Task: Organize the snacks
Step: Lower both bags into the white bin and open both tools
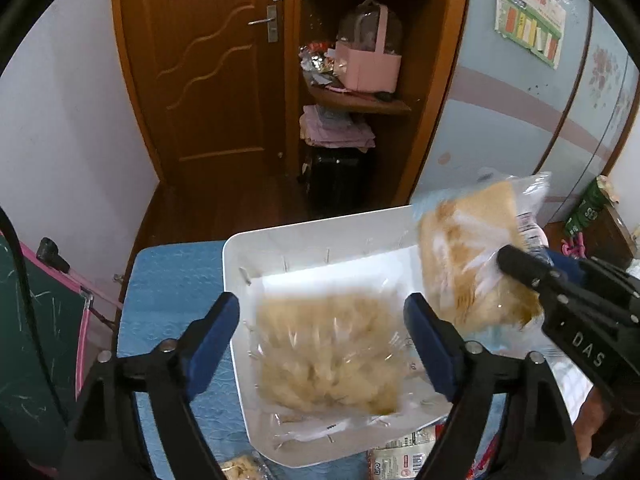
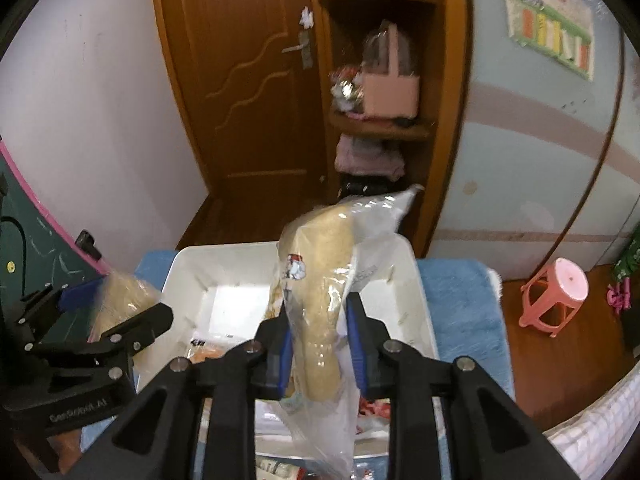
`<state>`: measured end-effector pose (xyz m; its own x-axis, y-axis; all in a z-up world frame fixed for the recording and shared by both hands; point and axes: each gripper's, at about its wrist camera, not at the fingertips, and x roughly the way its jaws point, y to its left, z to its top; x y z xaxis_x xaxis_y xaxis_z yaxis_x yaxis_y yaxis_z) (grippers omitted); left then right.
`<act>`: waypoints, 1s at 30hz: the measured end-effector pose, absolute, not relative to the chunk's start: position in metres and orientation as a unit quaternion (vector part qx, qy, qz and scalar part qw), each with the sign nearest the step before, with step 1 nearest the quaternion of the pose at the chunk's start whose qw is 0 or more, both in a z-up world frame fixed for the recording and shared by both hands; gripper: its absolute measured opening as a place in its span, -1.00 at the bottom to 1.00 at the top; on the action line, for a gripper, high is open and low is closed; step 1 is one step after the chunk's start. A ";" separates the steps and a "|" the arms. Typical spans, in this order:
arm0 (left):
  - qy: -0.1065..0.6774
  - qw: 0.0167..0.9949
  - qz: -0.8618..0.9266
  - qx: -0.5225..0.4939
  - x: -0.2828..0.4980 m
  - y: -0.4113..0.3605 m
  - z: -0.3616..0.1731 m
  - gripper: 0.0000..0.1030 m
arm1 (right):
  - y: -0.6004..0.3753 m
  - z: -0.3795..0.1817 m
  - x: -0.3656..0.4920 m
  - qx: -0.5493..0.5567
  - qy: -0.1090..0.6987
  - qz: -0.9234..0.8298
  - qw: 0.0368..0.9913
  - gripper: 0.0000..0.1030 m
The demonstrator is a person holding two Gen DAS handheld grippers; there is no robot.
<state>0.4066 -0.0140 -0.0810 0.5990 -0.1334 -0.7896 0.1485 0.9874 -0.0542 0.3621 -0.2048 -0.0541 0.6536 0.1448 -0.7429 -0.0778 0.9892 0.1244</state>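
From the left wrist view I see the left gripper (image 1: 322, 332) released, its blue pads spread wide above a clear plastic bag of pale beige snack pieces (image 1: 328, 348). That bag is blurred; I cannot tell whether it rests on the floor of the white rectangular plastic bin (image 1: 256, 252) or is in the air just above it. Its long axis runs from the bin's near edge toward the far edge.

The right gripper (image 2: 318, 340) is clenched on a second clear bag of beige snack (image 2: 320, 280). This bag stands nearly upright, long axis vertical, top corner pointing up and to the right, over the bin's right half.

The bin sits on a table covered with a blue quilted cloth (image 1: 176, 280). Behind stand a brown wooden door (image 1: 208, 60), open wooden shelves (image 1: 360, 100) holding a pink bag, and a pale blue wardrobe (image 1: 520, 120). A pink plastic stool (image 2: 556, 296) stands on the wooden floor to the right.
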 end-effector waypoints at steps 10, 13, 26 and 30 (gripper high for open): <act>0.441 0.893 -0.093 -0.017 0.392 0.005 -0.071 0.64 | -0.197 -0.033 0.346 0.035 0.377 0.055 0.924 -0.09; 0.444 0.891 -0.089 -0.022 0.383 0.013 -0.067 0.64 | -0.194 -0.024 0.339 0.031 0.373 0.058 0.925 -0.08; 0.421 0.901 -0.105 -0.005 0.310 0.036 -0.025 0.64 | -0.167 0.016 0.265 -0.022 0.346 0.087 0.934 -0.08; 0.417 0.902 -0.110 -0.001 0.284 0.038 -0.012 0.64 | -0.165 0.027 0.241 -0.022 0.339 0.097 0.936 -0.08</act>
<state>0.2841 0.0385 -0.0120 0.6275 -0.1997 -0.7525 0.1979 0.9757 -0.0939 0.2406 -0.1646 0.0271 0.7517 0.1658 -0.6383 -0.1954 0.9804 0.0245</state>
